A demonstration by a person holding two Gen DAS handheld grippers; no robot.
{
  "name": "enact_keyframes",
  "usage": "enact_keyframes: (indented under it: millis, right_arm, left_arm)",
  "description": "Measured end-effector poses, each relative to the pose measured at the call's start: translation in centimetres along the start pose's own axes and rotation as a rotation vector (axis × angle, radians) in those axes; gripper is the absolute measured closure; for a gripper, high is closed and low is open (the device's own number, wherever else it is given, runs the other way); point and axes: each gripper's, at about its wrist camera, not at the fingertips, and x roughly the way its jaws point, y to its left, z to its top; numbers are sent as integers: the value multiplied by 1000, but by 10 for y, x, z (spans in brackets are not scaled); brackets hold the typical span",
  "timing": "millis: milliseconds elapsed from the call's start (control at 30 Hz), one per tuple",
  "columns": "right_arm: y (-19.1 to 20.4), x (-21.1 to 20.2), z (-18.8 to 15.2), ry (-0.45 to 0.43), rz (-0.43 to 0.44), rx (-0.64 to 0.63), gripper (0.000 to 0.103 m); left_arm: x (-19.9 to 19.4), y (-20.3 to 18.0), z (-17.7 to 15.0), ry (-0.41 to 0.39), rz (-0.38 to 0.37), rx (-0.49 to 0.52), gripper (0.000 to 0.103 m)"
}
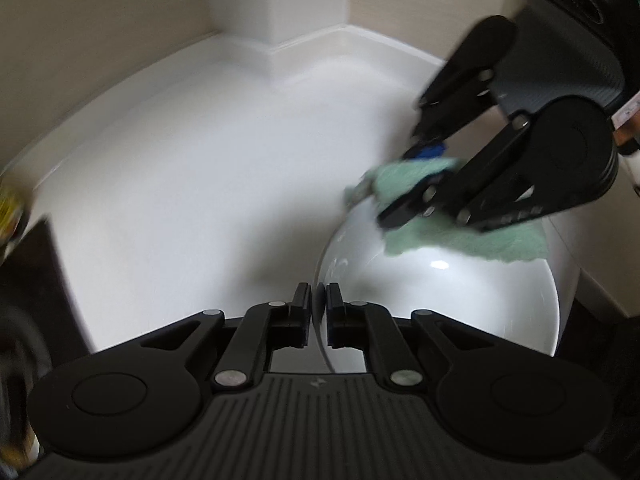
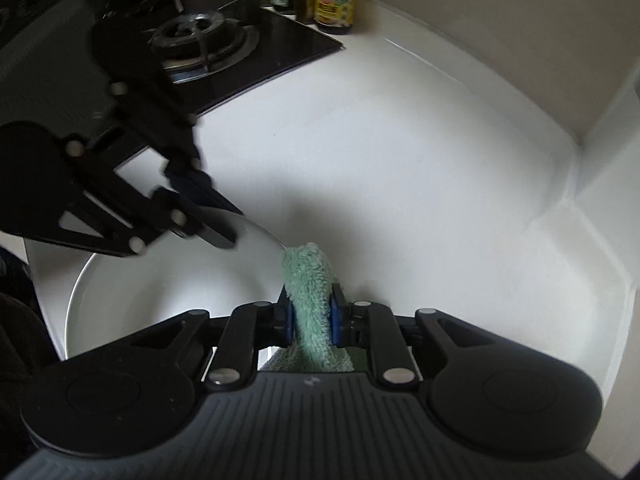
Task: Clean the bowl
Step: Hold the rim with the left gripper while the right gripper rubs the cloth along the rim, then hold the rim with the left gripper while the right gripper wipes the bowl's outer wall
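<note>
Left wrist view looks down over the left gripper (image 1: pixel 319 308), whose two black fingers are pinched onto the near rim of a white bowl (image 1: pixel 460 300); the thin rim edge runs up between the pads, so the jaws are clamped on the bowl. Taking the bowl as the landmark: it sits on a white counter (image 1: pixel 180 184), which spreads away beyond it and to its left; a pale wall corner with a white post (image 1: pixel 276 0) rises behind the counter, well apart from the bowl. Across the bowl's far rim lies a green cloth (image 1: pixel 464 240), draped partly inside and partly over the edge; the right gripper (image 1: pixel 416 176) reaches down onto that far side with the cloth caught in its fingers, though this part is blurred.

Right wrist view shows the same grip from close by: the blue-padded fingers (image 2: pixel 286 320) press on either side of a fold of the green cloth (image 2: pixel 310 300), so the right gripper (image 2: pixel 311 318) is closed on it; the cloth's tip touches the bowl's rim (image 2: pixel 276 240). The bowl (image 2: pixel 168 292) lies to the left of the cloth; the left gripper (image 2: pixel 224 224) holds its far edge; beyond the bowl stands a black gas hob (image 2: pixel 224 48) with a burner, and behind the hob several jars and bottles (image 2: pixel 334 4).
</note>
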Motion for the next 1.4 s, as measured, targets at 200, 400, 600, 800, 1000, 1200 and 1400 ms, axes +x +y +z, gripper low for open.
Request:
enact_keyframes:
  millis: [200,400,600,800,1000,1200,1400]
  right_arm:
    - [-1,-6,-22,61,68,7,92]
    - [0,3,-11,129,21,-106,91]
    - [5,9,6,26,-35,-46,89]
    - [0,-1,-9,-16,2,69,92]
    - [-5,-1,-18,89,67,7,92]
    - [4,5,3,99,-11,-96,89]
    - [10,5,4,39,-9,-71,91]
  left_arm:
    - [-5,11,-3,3,-92,62,98]
    - [5,14,15,19,-79,223,97]
    - [-9,14,7,-3,-42,113,94]
    - [-27,-1,-14,0,25,-3,94]
    - [-29,2,-9,9,-36,107,96]
    - [-3,-9,19,23,-43,247,94]
    - [-12,-13,14,23,26,109,93]
